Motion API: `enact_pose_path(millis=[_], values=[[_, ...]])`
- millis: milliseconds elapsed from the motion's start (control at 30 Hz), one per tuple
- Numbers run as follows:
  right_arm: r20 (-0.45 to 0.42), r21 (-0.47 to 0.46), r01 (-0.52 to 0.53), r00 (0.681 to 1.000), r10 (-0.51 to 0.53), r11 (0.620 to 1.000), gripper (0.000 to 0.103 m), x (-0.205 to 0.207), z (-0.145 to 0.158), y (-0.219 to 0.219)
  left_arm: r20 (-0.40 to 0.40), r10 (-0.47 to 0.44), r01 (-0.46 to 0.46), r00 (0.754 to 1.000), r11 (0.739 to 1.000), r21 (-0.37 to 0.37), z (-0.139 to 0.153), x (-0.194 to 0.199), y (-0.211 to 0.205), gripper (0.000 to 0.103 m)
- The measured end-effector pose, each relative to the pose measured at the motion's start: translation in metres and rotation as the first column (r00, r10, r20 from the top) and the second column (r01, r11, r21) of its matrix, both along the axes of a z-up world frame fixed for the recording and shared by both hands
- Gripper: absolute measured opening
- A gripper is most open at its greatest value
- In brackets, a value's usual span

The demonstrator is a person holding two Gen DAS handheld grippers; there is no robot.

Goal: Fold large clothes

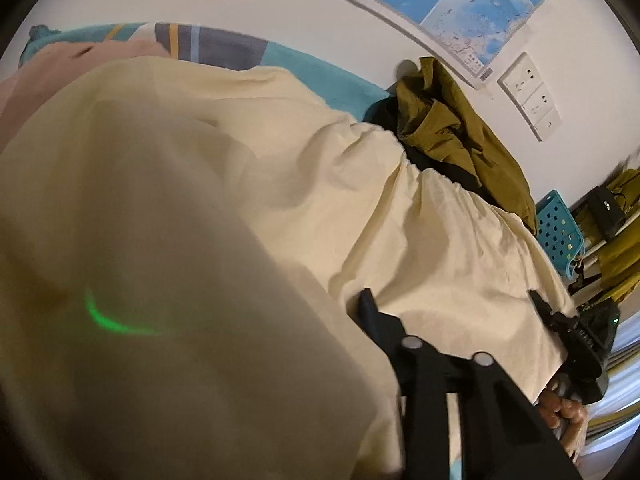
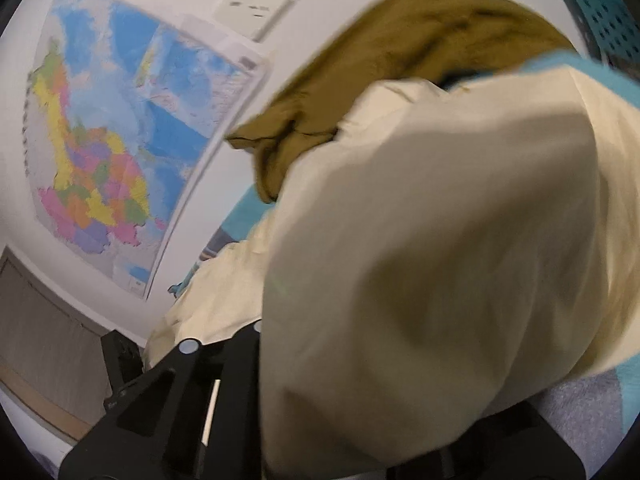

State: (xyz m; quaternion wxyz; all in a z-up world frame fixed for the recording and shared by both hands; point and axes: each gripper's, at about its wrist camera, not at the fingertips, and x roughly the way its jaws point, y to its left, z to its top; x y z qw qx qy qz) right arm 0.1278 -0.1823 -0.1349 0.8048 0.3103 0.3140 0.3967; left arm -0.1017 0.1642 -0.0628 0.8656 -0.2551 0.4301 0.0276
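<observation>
A large cream garment [image 1: 420, 220] lies spread over the bed, and a fold of it rises close to the lens in both views. In the left wrist view only one black finger [image 1: 368, 308] of my left gripper [image 1: 312, 312] shows; cloth covers the other finger and the gap, bunched between narrow jaws. At the garment's right edge my right gripper [image 1: 560, 320] pinches the cloth, a hand [image 1: 560, 408] behind it. In the right wrist view the cream garment [image 2: 440, 260] drapes over the right gripper [image 2: 320, 340], leaving one finger [image 2: 248, 344] bare.
An olive garment [image 1: 452, 128] and a black one [image 1: 384, 112] lie heaped by the wall beyond the cream cloth. A pink cloth [image 1: 48, 68] lies at far left on the teal bedsheet [image 1: 320, 72]. A blue perforated basket [image 1: 556, 232] stands right. A map [image 2: 112, 140] hangs on the wall.
</observation>
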Motion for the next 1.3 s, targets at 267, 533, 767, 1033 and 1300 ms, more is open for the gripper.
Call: enact_pose_path(millis=[267,533,767,1033,1300], values=[[0.196,-0.046,-0.062,0.978,0.070,0.997,0.012,-0.035,0.082,0.012,0.084,-0.080,0.075,0.993,0.995,0.060,0.055,-0.007,0.007,0.018],[0.398,-0.042,-0.154,0.904,0.158,0.987,0.012,-0.060,0.173,0.059,0.232,-0.081,0.056,0.969,0.992,0.113,0.136,-0.023,0.057,0.017],[0.481,-0.032,-0.310,0.829,0.287,0.950,0.012,-0.056,0.222,0.158,0.333,0.051,-0.125,0.942,0.971,0.204,0.193,-0.062,0.138,0.017],[0.474,-0.030,-0.468,0.771,0.425,0.883,0.012,-0.042,0.239,0.307,0.338,0.288,-0.383,0.896,0.887,0.259,0.209,-0.084,0.259,0.017],[0.506,-0.105,-0.542,0.693,0.514,0.834,0.012,-0.055,0.220,0.430,0.356,0.442,-0.545,0.823,0.790,0.279,0.196,-0.083,0.365,0.018]])
